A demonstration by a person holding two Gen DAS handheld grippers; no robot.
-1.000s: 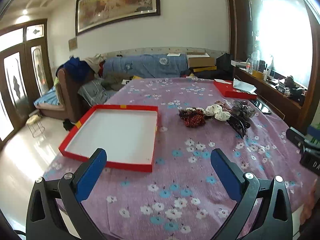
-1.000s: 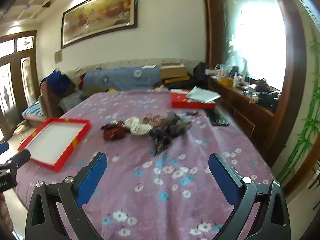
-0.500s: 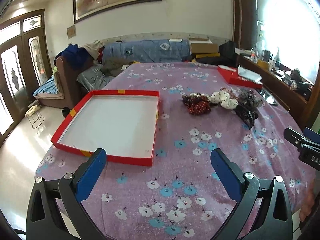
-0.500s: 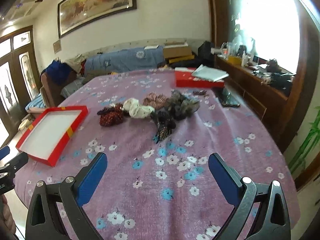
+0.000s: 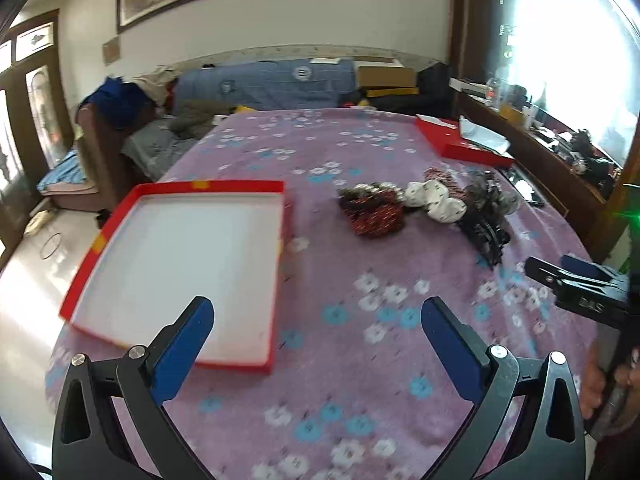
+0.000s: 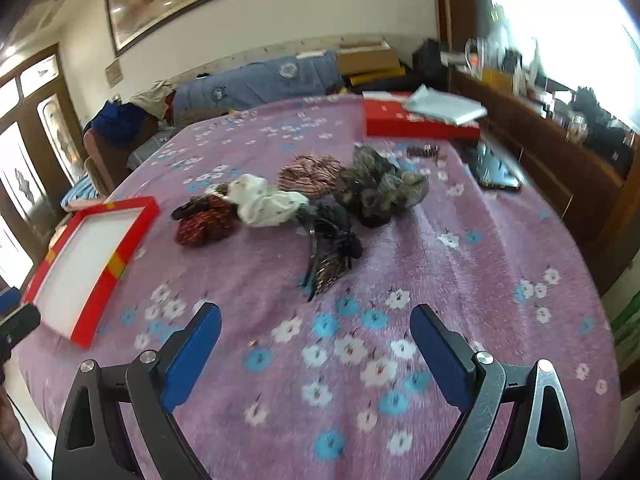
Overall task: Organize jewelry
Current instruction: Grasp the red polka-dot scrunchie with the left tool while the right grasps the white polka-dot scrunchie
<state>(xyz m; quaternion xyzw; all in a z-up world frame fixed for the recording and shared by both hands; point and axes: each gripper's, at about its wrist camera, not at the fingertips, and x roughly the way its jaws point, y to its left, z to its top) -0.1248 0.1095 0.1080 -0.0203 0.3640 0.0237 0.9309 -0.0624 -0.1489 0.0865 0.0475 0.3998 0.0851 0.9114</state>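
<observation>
1. The landmark is the open red tray [image 5: 180, 256], a shallow box with a white floor and nothing in it, lying flat on the surface [image 5: 360, 360], which is covered by a purple cloth printed with white and blue flowers.
2. The left gripper [image 5: 318, 320] hangs above the cloth at the tray's near corner, its blue fingers [image 5: 184, 344] spread wide and holding nothing; the left-hand finger overlaps the tray's near rim in the left wrist view.
3. The right gripper [image 6: 316, 332] is well to the right of the tray, over bare cloth, jaws likewise wide apart and empty.
4. The jewelry and hair pieces lie in a loose heap to the right of the tray, apart from it:
   - a dark red patterned scrunchie [image 6: 204, 226] is the piece nearest the tray;
   - a white scrunchie [image 6: 264, 204] touches it on the side away from the tray;
   - a striped pinkish piece [image 6: 310, 174] sits beyond the white one;
   - a grey gauzy bundle [image 6: 376, 188] is the farthest from the tray;
   - a dark hair clip with dangling strands [image 6: 328, 256] lies on the near side of the heap.
5. Far across from the tray, a closed red box [image 6: 416, 124] carries a pale folded sheet [image 6: 444, 110].
6. A dark phone-like slab [image 6: 492, 168] lies near that box at the cloth's right edge.
</observation>
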